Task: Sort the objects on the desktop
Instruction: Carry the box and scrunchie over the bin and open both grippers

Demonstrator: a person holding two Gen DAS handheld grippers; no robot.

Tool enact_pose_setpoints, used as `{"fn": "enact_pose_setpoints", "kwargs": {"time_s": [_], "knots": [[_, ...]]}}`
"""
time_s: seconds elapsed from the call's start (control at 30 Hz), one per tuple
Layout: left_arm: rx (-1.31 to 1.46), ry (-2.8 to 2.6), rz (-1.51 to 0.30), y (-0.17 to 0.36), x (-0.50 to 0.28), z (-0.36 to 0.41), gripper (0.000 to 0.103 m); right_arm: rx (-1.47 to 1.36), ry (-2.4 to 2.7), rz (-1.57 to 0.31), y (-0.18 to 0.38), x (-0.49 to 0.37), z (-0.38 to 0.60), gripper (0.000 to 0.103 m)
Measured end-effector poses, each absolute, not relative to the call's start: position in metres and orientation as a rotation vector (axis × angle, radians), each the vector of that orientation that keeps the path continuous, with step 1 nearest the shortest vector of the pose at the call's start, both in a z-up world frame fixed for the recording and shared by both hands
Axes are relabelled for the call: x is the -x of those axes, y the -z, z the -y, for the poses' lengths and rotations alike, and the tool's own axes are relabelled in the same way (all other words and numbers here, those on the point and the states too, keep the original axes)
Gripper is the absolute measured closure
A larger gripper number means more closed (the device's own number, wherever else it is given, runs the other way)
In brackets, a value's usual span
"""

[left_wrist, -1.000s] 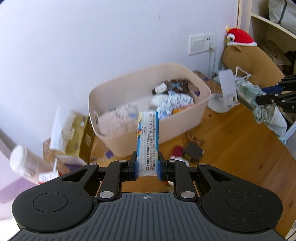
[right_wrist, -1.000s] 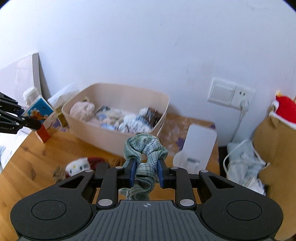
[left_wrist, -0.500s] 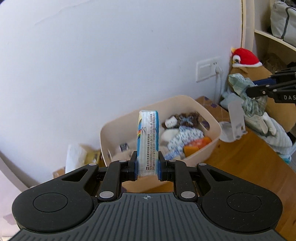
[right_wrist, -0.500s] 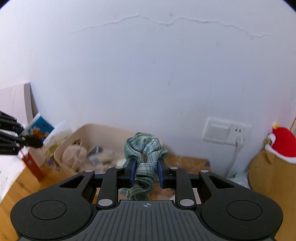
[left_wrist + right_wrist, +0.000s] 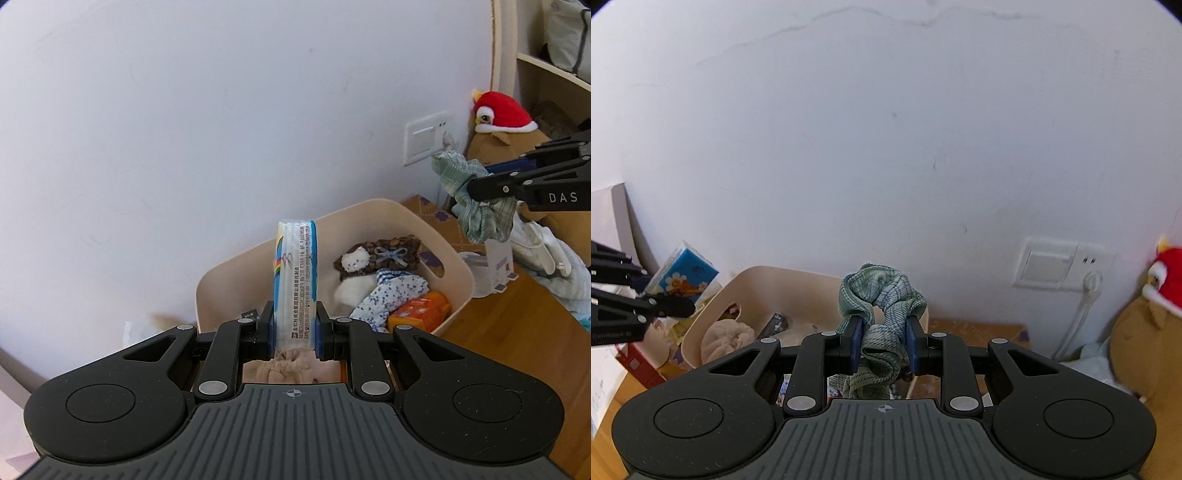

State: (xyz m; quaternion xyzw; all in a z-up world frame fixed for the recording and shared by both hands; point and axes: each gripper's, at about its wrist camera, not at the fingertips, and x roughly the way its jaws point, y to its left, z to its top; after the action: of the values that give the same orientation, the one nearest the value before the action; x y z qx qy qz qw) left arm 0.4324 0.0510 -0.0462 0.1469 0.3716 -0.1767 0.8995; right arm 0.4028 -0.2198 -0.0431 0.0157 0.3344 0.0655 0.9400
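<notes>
Your left hand-held gripper [image 5: 294, 334] is clamped on the tissue pack [image 5: 295, 284], light and crushable, gripped low. Your right hand-held gripper [image 5: 882, 345] pinches the soft green scrunchie [image 5: 882, 295] mid-loop. Just beyond both sits the beige bin [image 5: 424, 225].

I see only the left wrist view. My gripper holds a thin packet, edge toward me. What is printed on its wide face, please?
Observer: The right wrist view shows the tissue packet face: blue, with a white flower and orange shapes.
Operator: Does the right gripper hold the green scrunchie firmly?
Observer: Yes, the right gripper has both pads pressed on the green scrunchie; its lower part hangs below them.
Operator: What hides behind my packet in the beige bin?
Observer: At the left end of the beige bin lies a cream knitted bundle.
</notes>
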Motion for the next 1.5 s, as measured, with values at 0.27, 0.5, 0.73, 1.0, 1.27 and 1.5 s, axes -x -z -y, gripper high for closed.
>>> {"fn": "enact_pose_setpoints", "kwargs": {"time_s": [0.27,0.5,0.73,1.0,1.27,1.5], "knots": [[-0.223,0.323,-0.858,0.092,-0.466,-0.053,0.084,-0.071,-0.128,-0.764,0.078,-0.432,0.206,0.080],[-0.177,0.287,-0.932,0.127,-0.485,-0.050,0.084,-0.093,-0.119,-0.853,0.114,-0.454,0.192,0.080],[-0.131,0.287,-0.973,0.144,-0.497,-0.049,0.084,-0.068,-0.108,-0.910,0.138,-0.463,0.187,0.080],[-0.132,0.266,-0.972,0.142,-0.490,-0.050,0.044,-0.070,-0.089,-0.905,0.141,-0.463,0.192,0.057],[-0.127,0.219,-0.938,0.127,-0.472,-0.054,0.033,-0.108,-0.081,-0.849,0.123,-0.447,0.198,0.027],[-0.122,0.191,-0.870,0.098,-0.452,-0.058,0.024,-0.120,-0.097,-0.750,0.097,-0.427,0.199,0.003]]}}
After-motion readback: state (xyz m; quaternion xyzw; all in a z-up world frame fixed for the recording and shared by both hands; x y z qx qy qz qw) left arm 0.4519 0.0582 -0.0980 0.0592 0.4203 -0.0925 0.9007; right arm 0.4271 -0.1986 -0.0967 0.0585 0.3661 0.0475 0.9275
